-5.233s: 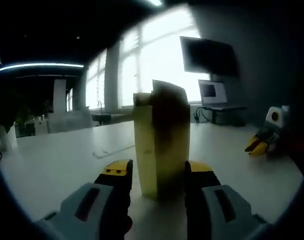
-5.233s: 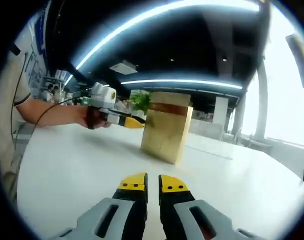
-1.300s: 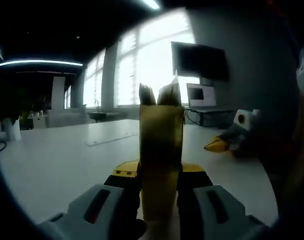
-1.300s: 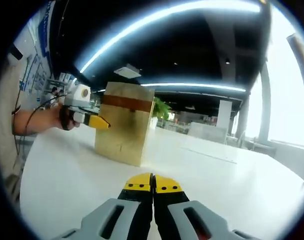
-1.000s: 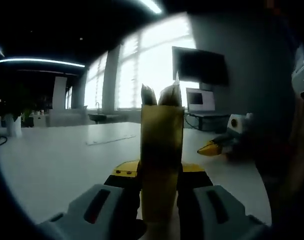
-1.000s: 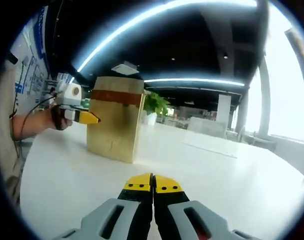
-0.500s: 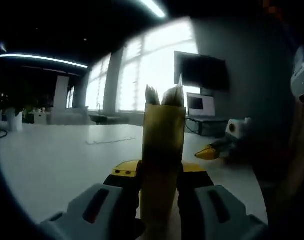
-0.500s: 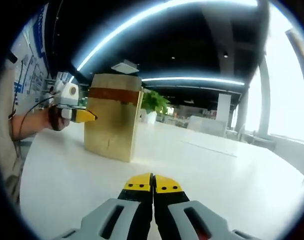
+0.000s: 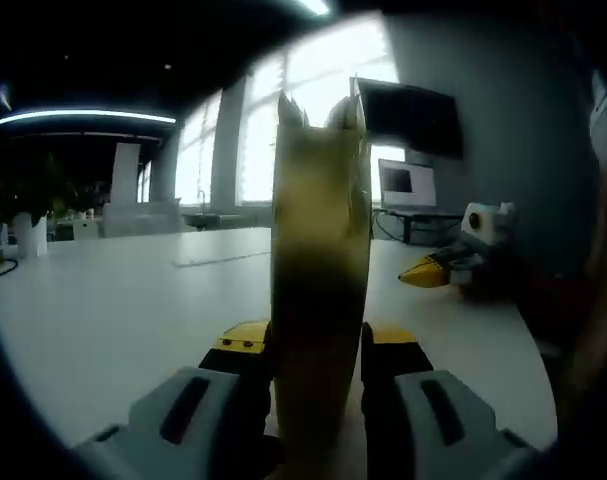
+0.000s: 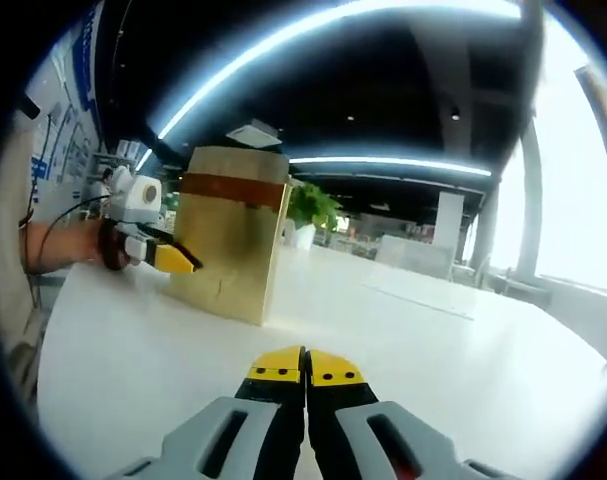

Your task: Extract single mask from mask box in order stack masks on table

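Observation:
A tall yellowish mask box [image 9: 318, 270] stands upright on the white table [image 9: 103, 300], squeezed between the yellow-tipped jaws of my left gripper [image 9: 313, 345]. Pale tips poke up at the box's top; what they are I cannot tell. In the right gripper view the same box [image 10: 233, 240] carries a brown band near its top, and the left gripper [image 10: 163, 255] presses on its left side, held by a person's hand. My right gripper [image 10: 305, 368] is shut on nothing, low over the table [image 10: 463, 360] and well short of the box. It also appears as the right gripper [image 9: 438, 270] beyond the box.
A dark monitor [image 9: 408, 115] and a laptop [image 9: 408, 185] are at the far wall under bright windows. A flat pale strip [image 9: 223, 258] lies on the table behind the box. A potted plant [image 10: 308, 210] stands behind the box.
The left gripper has dropped lower on the box, which now towers higher in its view. The right gripper stays shut and has hardly moved.

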